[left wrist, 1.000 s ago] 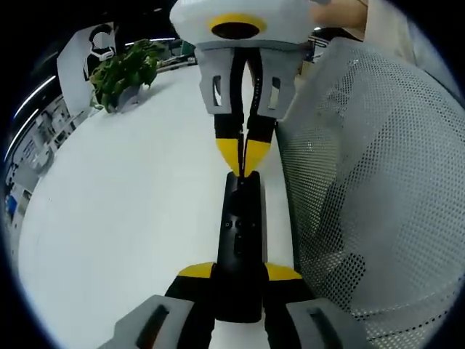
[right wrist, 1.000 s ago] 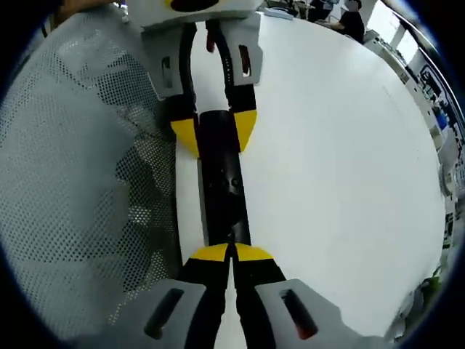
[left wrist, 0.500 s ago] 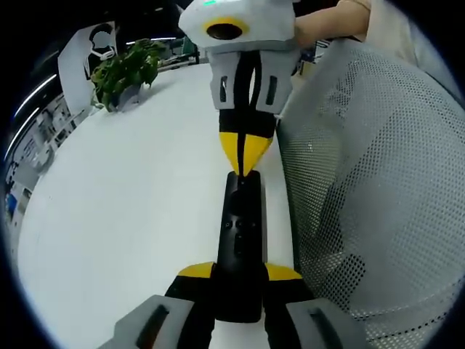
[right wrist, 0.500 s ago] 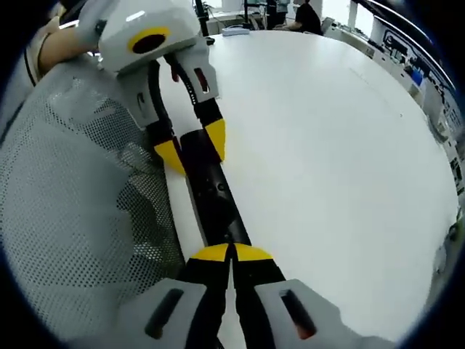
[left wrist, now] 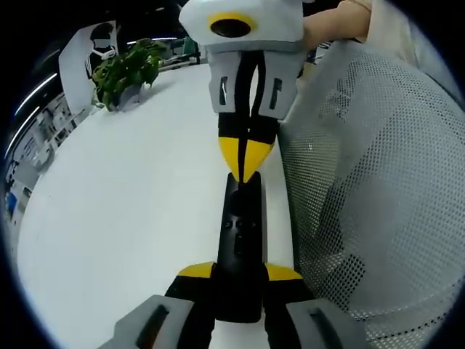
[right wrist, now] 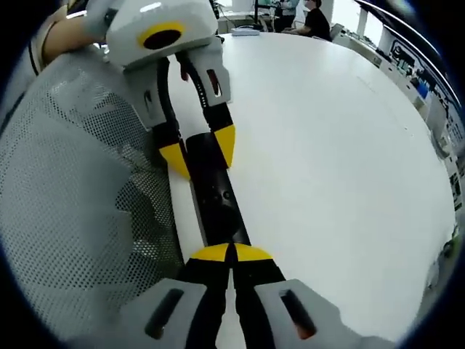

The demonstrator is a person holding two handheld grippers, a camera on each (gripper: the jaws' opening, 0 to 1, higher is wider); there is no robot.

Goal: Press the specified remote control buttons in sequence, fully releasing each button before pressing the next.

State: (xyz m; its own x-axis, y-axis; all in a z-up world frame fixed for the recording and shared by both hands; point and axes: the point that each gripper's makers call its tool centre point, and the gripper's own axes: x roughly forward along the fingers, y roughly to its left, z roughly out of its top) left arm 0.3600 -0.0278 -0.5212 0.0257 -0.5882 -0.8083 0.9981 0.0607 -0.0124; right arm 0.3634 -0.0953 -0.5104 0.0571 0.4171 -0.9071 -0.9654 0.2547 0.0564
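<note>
The left gripper [left wrist: 240,280] clamps the remote [left wrist: 240,240] between its yellow-tipped jaws; the right gripper [left wrist: 245,171] faces it, jaws closed tip to tip, the tips touching the remote's far end; a bare hand [left wrist: 330,22] holds its body.

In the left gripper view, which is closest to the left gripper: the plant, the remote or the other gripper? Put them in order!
1. remote: held between the left gripper jaws.
2. right gripper: just beyond, tips at the remote's far end.
3. potted plant: far off on the table, upper left.
</note>
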